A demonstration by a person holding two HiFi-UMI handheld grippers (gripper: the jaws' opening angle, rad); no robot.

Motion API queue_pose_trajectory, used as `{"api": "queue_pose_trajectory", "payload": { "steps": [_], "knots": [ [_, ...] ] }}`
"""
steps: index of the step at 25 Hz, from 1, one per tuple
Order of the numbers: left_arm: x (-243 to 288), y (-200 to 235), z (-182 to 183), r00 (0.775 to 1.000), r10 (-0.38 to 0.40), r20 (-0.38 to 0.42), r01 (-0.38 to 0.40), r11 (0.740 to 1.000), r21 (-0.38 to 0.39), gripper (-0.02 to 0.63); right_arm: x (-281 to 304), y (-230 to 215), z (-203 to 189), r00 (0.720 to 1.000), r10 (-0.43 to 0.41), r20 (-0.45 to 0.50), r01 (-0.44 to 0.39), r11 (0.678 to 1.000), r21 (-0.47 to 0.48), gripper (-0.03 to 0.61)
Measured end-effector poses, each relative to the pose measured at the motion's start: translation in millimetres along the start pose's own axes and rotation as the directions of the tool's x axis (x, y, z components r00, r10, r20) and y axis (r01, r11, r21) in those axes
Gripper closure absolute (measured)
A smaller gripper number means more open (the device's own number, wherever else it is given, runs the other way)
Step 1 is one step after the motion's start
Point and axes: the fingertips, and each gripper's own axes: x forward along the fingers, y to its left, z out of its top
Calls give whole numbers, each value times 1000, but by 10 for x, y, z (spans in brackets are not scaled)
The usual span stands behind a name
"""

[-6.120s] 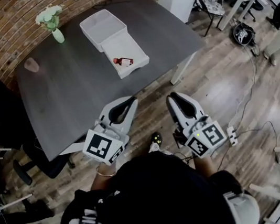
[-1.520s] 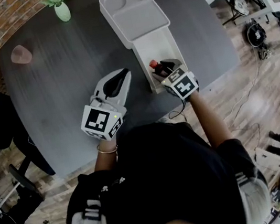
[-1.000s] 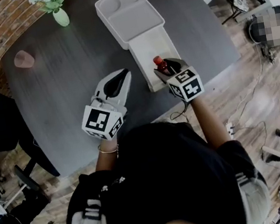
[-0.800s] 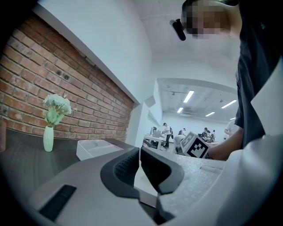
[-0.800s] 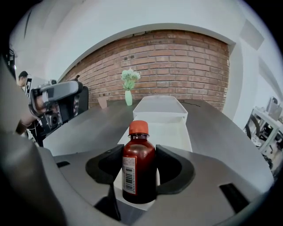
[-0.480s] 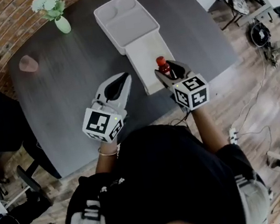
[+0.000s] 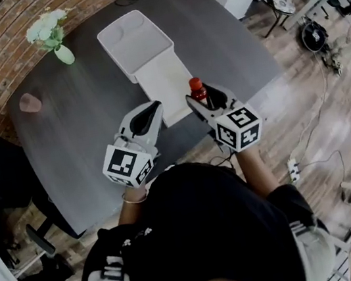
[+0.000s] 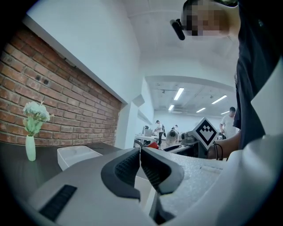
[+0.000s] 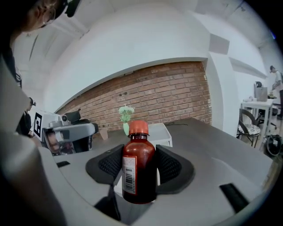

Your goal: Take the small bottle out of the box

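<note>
The small brown bottle with a red cap stands upright between the jaws of my right gripper, which is shut on it and holds it lifted above the near end of the white box. In the head view the right gripper sits just right of the box's near end. My left gripper hovers over the dark table to the left of the box, its jaws shut with nothing between them.
The box's open lid lies beyond it on the table. A pale vase of white flowers and a pink cup stand at the far left. Brick wall behind; wooden floor, cables and chairs to the right.
My right gripper has risen with the bottle, lifting it out of the box. The left gripper has drifted a little. The view has shifted too.
</note>
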Motion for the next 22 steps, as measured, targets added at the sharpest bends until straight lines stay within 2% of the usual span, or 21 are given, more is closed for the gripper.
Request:
{"api": "queue_pose_trajectory", "payload": {
  "steps": [10,22],
  "knots": [
    [255,-529,143,998,-64,11,64,997,34,609,-638,-153,194,992,-31,121,26,999,48,356],
    [271,-790,123,998,-66,3,66,997,49,611,-893,-151,234,985,-23,169,17,999,39,356]
  ]
}}
